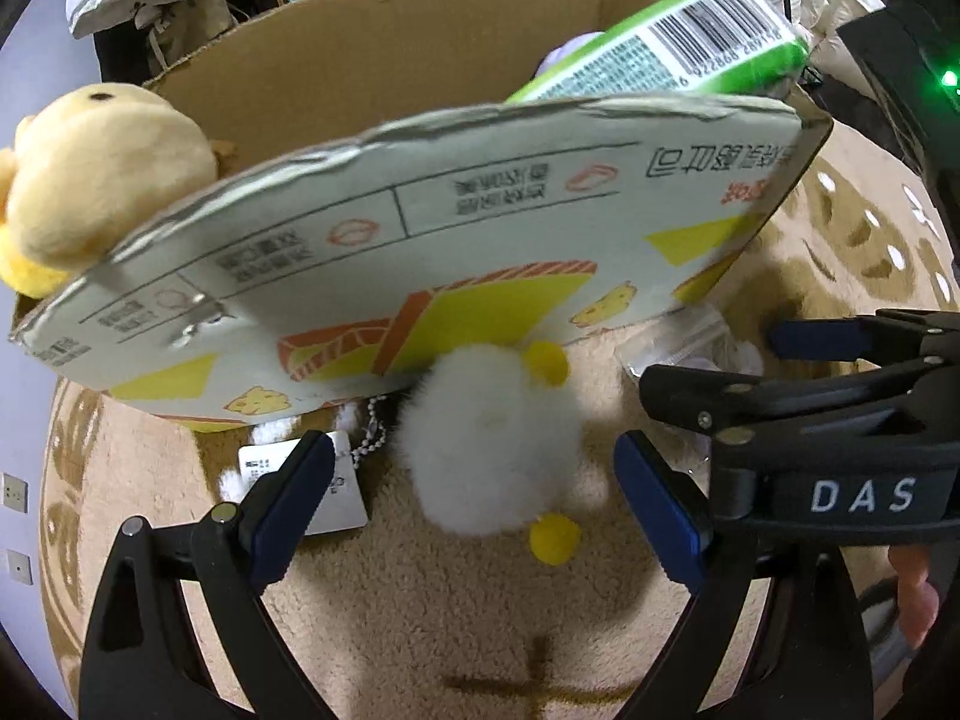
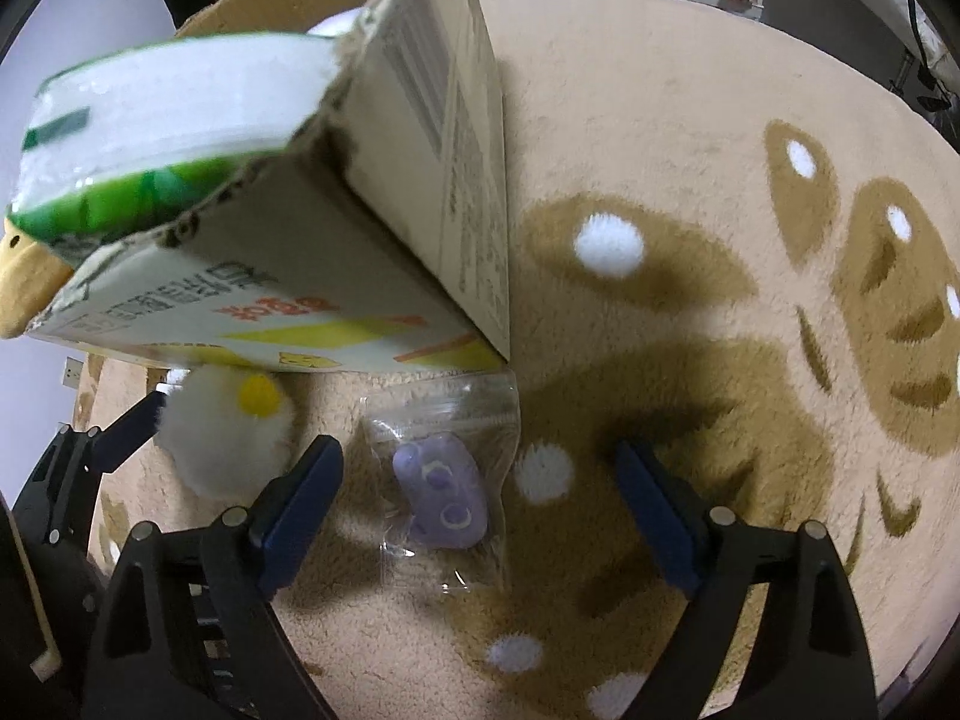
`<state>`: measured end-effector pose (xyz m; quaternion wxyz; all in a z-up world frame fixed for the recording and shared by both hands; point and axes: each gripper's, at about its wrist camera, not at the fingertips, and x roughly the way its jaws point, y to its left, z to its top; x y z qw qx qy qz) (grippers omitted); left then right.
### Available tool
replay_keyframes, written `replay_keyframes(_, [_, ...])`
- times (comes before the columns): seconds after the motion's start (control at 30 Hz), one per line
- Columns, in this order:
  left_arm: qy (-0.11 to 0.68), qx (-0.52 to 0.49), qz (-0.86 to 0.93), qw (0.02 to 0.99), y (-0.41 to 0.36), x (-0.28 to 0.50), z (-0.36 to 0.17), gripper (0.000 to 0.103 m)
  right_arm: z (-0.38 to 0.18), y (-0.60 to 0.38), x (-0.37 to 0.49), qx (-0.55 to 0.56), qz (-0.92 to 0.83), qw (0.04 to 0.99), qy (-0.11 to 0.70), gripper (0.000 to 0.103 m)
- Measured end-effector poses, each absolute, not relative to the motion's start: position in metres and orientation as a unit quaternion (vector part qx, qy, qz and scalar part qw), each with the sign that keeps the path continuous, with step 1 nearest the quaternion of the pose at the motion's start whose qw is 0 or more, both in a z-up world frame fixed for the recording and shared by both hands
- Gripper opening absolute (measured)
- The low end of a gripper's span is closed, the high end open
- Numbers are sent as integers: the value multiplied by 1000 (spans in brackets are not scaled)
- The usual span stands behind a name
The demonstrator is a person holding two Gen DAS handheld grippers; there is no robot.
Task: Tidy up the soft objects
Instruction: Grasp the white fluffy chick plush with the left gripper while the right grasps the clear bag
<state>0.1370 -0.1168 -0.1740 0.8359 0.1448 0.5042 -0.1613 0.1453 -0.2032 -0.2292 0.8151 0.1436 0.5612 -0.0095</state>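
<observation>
Nearest to us, our left gripper [image 1: 474, 507] stands wide open and empty, its jaws either side of the white fluffy toy [image 1: 492, 444] lying on the rug [image 1: 420, 618] against the foot of the cardboard box [image 1: 420, 240]. We judge it feather-light and squashy, so closing across its round middle should hold it; the yellow pompoms would slip. Our right gripper [image 2: 480, 507] is likewise open and holds nothing, over a clear bag [image 2: 444, 468] with what looks like a purple soft piece inside: slippery film, best pinched through the lump. Farther off, a yellow plush [image 1: 102, 180] and a green pack [image 1: 672, 42] already sit in the box.
</observation>
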Motion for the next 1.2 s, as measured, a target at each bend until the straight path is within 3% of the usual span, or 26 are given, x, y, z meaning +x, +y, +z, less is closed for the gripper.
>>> replay_keyframes(0.57, [507, 142, -160, 835, -117, 153, -182, 93, -246, -192, 164, 136, -23, 815, 562, 96])
replay_keyframes(0.77, [493, 152, -166, 841, -129, 152, -181, 86, -242, -195, 165, 134, -31, 817, 559, 93])
replay_keyframes(0.87, [494, 151, -174, 838, -133, 151, -180, 76, -240, -196, 166, 128, -37, 817, 561, 89])
replay_keyframes(1.03, [505, 128, -179, 835, -129, 155, -182, 74, -240, -196, 162, 118, -39, 818, 562, 87])
replay_keyframes(1.1, [505, 125, -179, 835, -126, 154, -182, 65, -240, -192, 160, 110, -40, 819, 562, 87])
replay_keyframes(1.2, [502, 134, -174, 836, -125, 154, -182, 59, -240, -189, 157, 105, -39, 819, 563, 87])
